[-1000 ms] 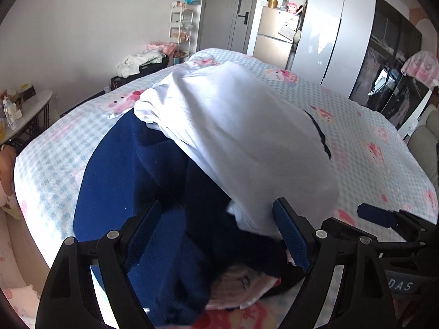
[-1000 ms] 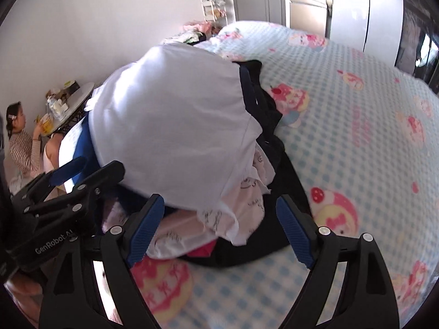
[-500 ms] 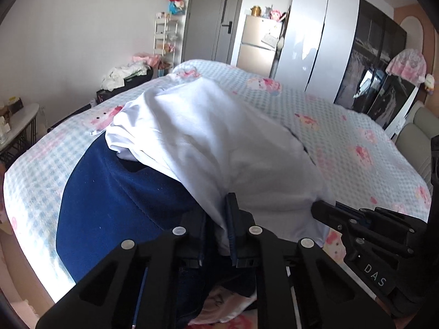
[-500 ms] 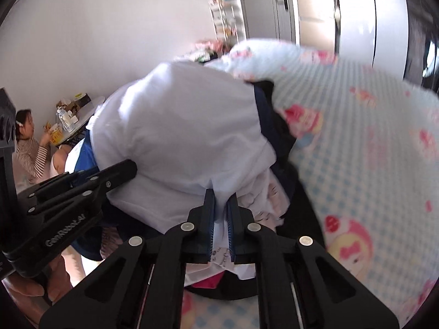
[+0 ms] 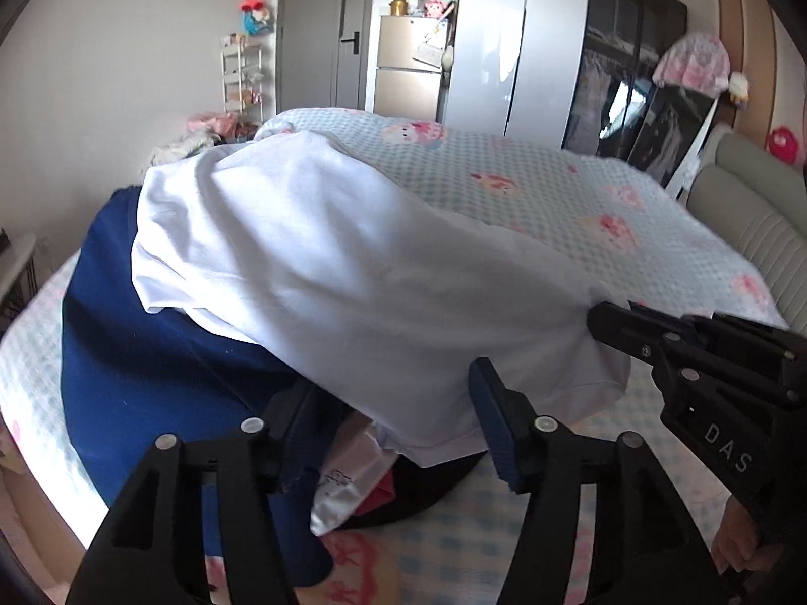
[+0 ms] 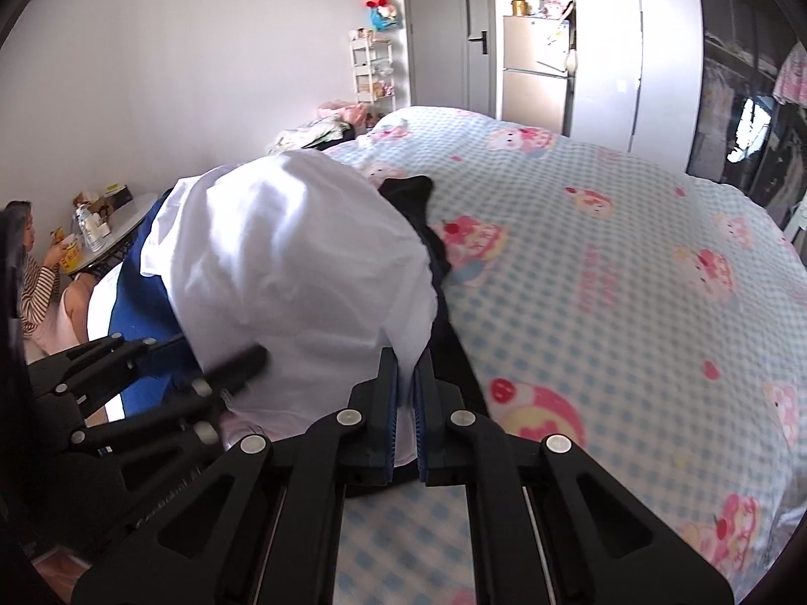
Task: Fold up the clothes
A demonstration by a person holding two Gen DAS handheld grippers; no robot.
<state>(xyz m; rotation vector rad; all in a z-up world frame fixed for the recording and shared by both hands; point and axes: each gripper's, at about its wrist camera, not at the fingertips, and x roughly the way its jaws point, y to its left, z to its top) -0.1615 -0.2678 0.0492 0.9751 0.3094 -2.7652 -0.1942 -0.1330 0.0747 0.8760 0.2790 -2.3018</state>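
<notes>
the soft, light white cotton shirt lies on top of a pile of clothes at the near edge of the bed, so it looks floppy and best held by its hem, where the right gripper pinches it tight while the left gripper is opening, its jaws not pressing the cloth.

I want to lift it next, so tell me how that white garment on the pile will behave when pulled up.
The white garment will probably flop: it drapes over the pile in soft folds. It looks thin and light. Only the right gripper pinches its hem, while the left gripper is opening, so it may sag to one side.
</notes>
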